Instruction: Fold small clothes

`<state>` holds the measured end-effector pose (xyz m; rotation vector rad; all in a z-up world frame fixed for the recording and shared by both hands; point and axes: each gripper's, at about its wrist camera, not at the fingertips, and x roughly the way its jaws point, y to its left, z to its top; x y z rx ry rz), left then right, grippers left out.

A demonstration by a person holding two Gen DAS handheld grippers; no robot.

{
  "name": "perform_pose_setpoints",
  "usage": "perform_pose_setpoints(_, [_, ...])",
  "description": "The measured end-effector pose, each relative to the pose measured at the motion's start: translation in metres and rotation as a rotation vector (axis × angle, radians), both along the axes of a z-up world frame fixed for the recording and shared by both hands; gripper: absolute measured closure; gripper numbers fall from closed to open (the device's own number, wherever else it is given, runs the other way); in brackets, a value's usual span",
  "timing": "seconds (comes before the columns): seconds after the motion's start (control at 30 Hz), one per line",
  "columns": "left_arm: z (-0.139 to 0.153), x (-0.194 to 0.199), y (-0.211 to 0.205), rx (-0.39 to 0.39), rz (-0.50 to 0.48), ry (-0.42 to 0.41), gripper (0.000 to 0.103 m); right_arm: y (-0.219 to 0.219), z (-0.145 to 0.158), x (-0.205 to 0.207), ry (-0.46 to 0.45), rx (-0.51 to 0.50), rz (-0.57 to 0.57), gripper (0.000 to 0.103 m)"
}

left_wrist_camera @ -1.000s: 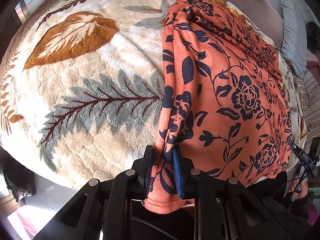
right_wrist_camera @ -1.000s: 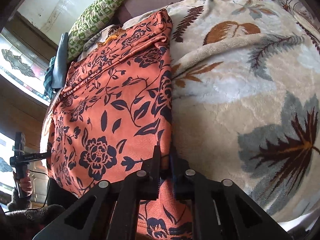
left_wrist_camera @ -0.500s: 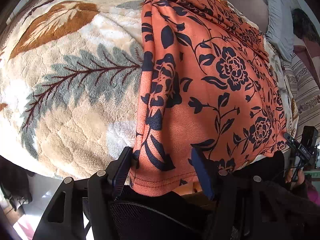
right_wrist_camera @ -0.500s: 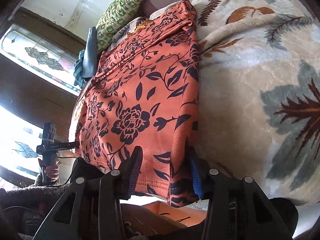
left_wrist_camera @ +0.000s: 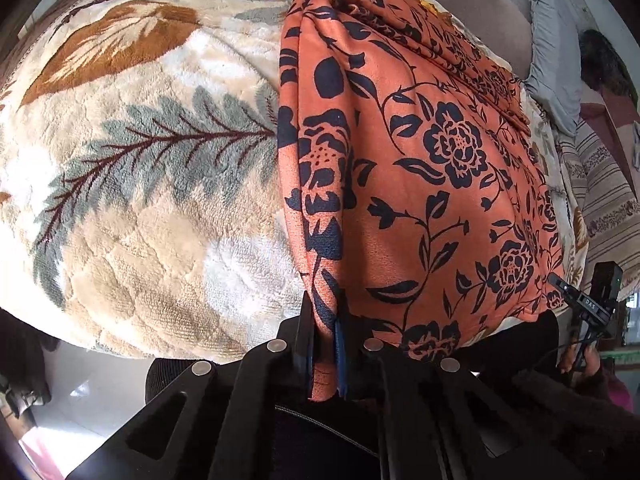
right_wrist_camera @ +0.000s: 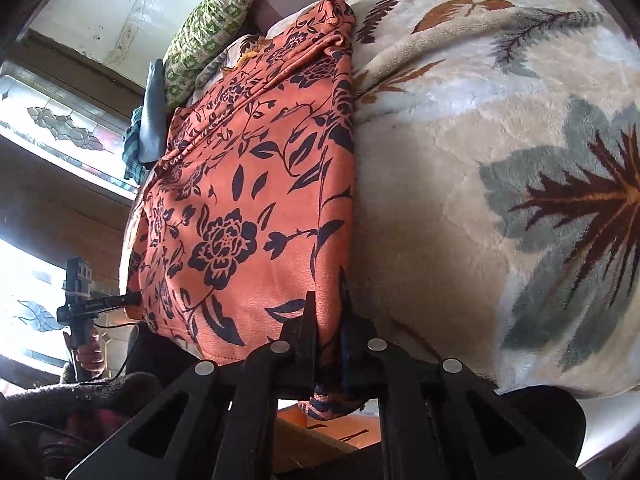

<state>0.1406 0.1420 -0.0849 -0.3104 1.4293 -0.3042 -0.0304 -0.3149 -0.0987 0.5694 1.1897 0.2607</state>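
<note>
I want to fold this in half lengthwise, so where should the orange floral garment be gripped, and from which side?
Grip the orange floral garment at its two near hem corners, coming from the bed's near edge. That hem overhangs the leaf-patterned blanket, giving free fabric. The left gripper and right gripper are shut on those corners.

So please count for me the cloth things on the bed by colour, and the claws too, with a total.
Orange floral garment: 1
Cream leaf-print blanket: 1
Green patterned pillow: 1
Grey pillow: 1
Claws: 2, the left claw and the right claw, each shut on the garment's near edge
Total: 6
</note>
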Motion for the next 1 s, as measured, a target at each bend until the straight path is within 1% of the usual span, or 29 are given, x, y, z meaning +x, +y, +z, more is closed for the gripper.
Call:
perform_pose_setpoints(0.07, [-0.002, -0.002, -0.003, 0.017, 0.000, -0.007, 0.096, 0.000, -0.003, 0.002, 0.021, 0.006, -0.002, 0.094])
perform_pose_setpoints(0.1, [-0.004, -0.001, -0.004, 0.017, 0.000, -0.001, 0.096, 0.001, -0.006, 0.003, 0.031, 0.019, 0.014, 0.091])
perform_pose_setpoints(0.13, [-0.006, -0.001, -0.004, 0.009, -0.001, 0.004, 0.096, 0.002, -0.007, 0.003, 0.034, 0.032, 0.018, 0.090])
perform_pose_setpoints(0.2, [-0.009, 0.001, -0.004, 0.005, -0.005, 0.019, 0.090, 0.001, -0.008, 0.005, 0.043, 0.032, 0.020, 0.089])
perform_pose_setpoints(0.23, [-0.009, 0.005, -0.002, 0.000, -0.009, 0.027, 0.087, 0.002, -0.008, 0.006, 0.041, 0.022, 0.024, 0.089])
perform_pose_setpoints(0.27, [-0.010, 0.006, -0.003, -0.007, -0.009, 0.035, 0.083, 0.005, -0.007, 0.007, 0.036, 0.002, 0.033, 0.089])
perform_pose_setpoints(0.3, [-0.010, 0.008, -0.004, -0.008, -0.004, 0.037, 0.083, 0.008, -0.006, 0.007, 0.032, -0.023, 0.043, 0.093])
perform_pose_setpoints(0.33, [-0.008, 0.008, -0.006, -0.006, -0.006, 0.028, 0.085, 0.010, -0.005, 0.008, 0.028, -0.022, 0.050, 0.095])
perform_pose_setpoints(0.37, [-0.006, 0.008, -0.009, -0.014, -0.010, 0.013, 0.095, 0.011, -0.003, 0.008, 0.022, 0.010, 0.049, 0.096])
perform_pose_setpoints(0.4, [-0.003, 0.007, -0.009, -0.036, -0.007, 0.004, 0.097, 0.011, 0.000, 0.007, 0.008, 0.044, 0.037, 0.096])
perform_pose_setpoints(0.47, [0.007, 0.006, -0.008, -0.106, 0.015, -0.017, 0.097, 0.009, 0.010, 0.005, -0.021, 0.137, -0.003, 0.097])
perform_pose_setpoints(0.53, [0.021, 0.004, -0.004, -0.165, 0.041, -0.059, 0.097, 0.006, 0.021, 0.005, -0.057, 0.242, -0.041, 0.097])
perform_pose_setpoints(0.67, [0.048, 0.009, 0.003, -0.279, 0.101, -0.121, 0.097, 0.002, 0.037, 0.014, -0.112, 0.380, -0.093, 0.097])
perform_pose_setpoints(0.73, [0.062, 0.014, 0.006, -0.309, 0.123, -0.160, 0.097, 0.001, 0.042, 0.023, -0.131, 0.447, -0.111, 0.097])
perform_pose_setpoints(0.87, [0.083, 0.036, 0.010, -0.350, 0.158, -0.208, 0.097, -0.003, 0.049, 0.049, -0.173, 0.535, -0.149, 0.097])
perform_pose_setpoints(1.0, [0.091, 0.068, 0.016, -0.349, 0.183, -0.232, 0.097, -0.007, 0.057, 0.084, -0.219, 0.585, -0.169, 0.097])
